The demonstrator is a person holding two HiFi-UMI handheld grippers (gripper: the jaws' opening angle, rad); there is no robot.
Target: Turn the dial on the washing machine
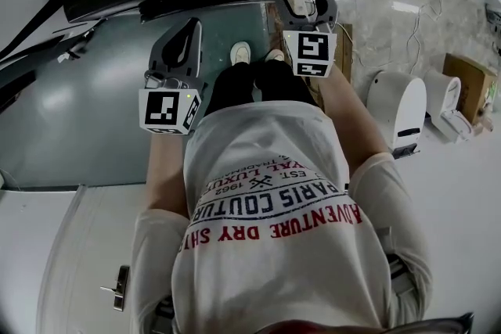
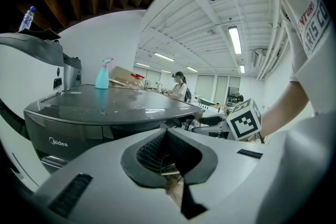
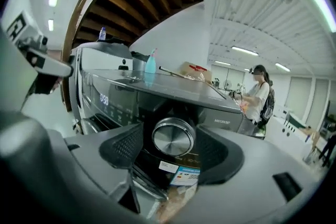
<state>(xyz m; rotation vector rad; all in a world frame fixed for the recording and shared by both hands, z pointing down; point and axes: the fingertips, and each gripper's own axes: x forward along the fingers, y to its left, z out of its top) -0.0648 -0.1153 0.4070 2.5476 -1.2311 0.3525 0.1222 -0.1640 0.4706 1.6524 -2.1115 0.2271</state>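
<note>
The right tool (image 3: 173, 140) is spread wide. Its dark ribbed pads sit either side of the round brushed-metal dial (image 3: 174, 137) on the front panel of the dark grey washing machine (image 3: 173, 87), apparently just short of touching it. The left tool (image 2: 168, 136) hangs off to the side, its tips pressed together on nothing. To turn the dial well, I judge the right tool should first go in until the pads cover the dial's rim, centred so both pads meet it together. It should then close firmly and roll about the dial's own axis. An off-centre or shallow grip on smooth metal would likely slip.
</note>
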